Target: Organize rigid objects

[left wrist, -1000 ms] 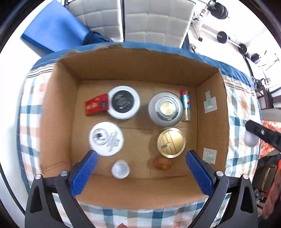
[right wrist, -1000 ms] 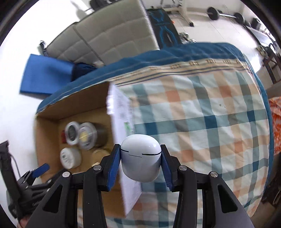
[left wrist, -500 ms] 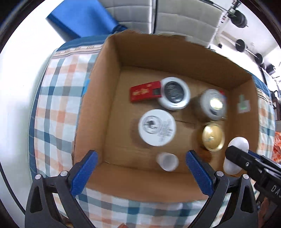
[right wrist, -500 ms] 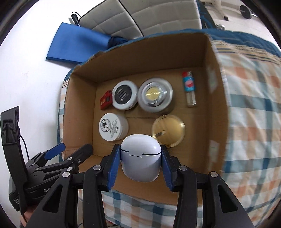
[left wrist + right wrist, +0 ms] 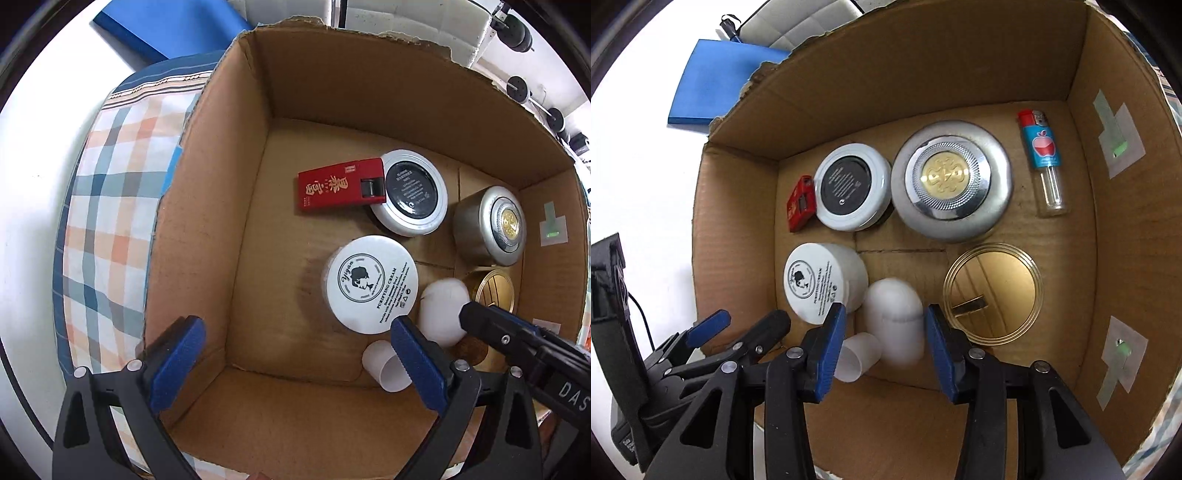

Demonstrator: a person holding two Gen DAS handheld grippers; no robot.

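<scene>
Right gripper [image 5: 884,326] is inside the box [image 5: 738,206], its fingers just opened: a gap shows on both sides of the white case [image 5: 894,325], which rests on the box floor between the cream jar [image 5: 820,282] and the gold lid [image 5: 993,291], touching or almost touching a small white cup [image 5: 857,356] on its side. Case judged released; placement essentially done.

Left gripper [image 5: 291,365] hovers over the near left part of the box, fingers spread wide, nothing between them.

To finish the step well:
- Open a little wider before lifting, so neither pad drags the case.
- Withdraw back along the fingers' own line; a sideways exit risks knocking the jar or rolling the cup.
- Keep the left gripper clear of the right gripper's exit path.

Legible writing:
- Cream jar: "Yiyan", "PURIFYING CREAM"; finer print unreadable.
- Red pack [image 5: 340,184]: gold Chinese characters, not read with confidence.
- Lighter [image 5: 1043,158]: apple picture; no text resolved.
- Black-topped tin [image 5: 851,186]: small print, illegible.
- Silver tin [image 5: 951,179]: gold emblem, no text.
- Right gripper body, left view: "DAS", cut off.
</scene>
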